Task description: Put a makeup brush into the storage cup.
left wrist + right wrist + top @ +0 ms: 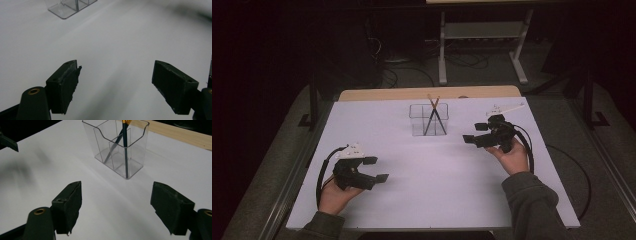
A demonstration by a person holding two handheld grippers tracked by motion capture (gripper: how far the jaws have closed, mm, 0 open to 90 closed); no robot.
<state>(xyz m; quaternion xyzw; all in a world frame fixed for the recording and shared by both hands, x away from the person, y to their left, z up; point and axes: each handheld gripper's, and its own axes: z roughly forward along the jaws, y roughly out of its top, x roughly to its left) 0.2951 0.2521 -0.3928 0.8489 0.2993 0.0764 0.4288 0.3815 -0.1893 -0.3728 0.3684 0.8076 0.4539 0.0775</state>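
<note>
Pencils [432, 114] stand crossed in the clear holder [428, 120] at twelve o'clock on the surface [432, 175]; right gripper [476, 134] faces it, wide open and empty, likely lining up; left gripper [378, 169] open, idle at seven

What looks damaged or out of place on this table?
The pad on one jaw of the left tool looks frayed, with a ragged edge. The clear holder stands upright, and its two pencils lean crossed inside.
</note>
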